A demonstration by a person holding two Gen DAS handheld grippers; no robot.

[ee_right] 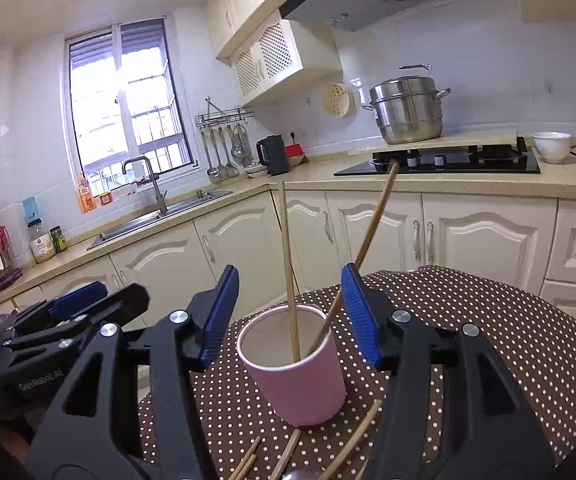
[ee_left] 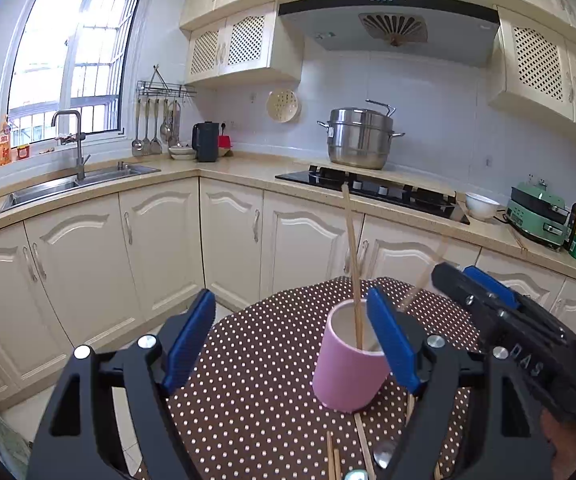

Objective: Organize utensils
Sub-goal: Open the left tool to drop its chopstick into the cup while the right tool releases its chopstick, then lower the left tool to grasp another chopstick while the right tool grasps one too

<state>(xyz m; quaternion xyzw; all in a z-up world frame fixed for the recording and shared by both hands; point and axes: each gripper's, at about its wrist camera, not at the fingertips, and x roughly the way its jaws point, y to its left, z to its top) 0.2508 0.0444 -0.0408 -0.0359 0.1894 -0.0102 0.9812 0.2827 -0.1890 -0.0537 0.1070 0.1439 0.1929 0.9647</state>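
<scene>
Pink and upright, the cup is standing on the polka-dot bench, with two wooden chopsticks standing in it. From the left wrist view one chopstick is rising almost vertically out of the cup, its upper end reaching the level of the stove behind, while the second is showing only as a pale blur behind the right gripper, which is reaching in from the right side. The right wrist view is showing both plainly: the near-vertical chopstick and a leaning chopstick slanting up and to the right, its lower end inside the cup and its top toward the stove. Both grippers are standing spread wide and gripping nothing; the left gripper is showing its right finger just beside the cup rim, and the right gripper is bracketing the cup between its blue fingers without visible contact. Loose chopsticks are lying flat on the bench in front of the cup, pointing roughly toward it, with a spoon among them. Behind, a steel steamer pot is sitting by the stove, and a sink is lying under the window.
</scene>
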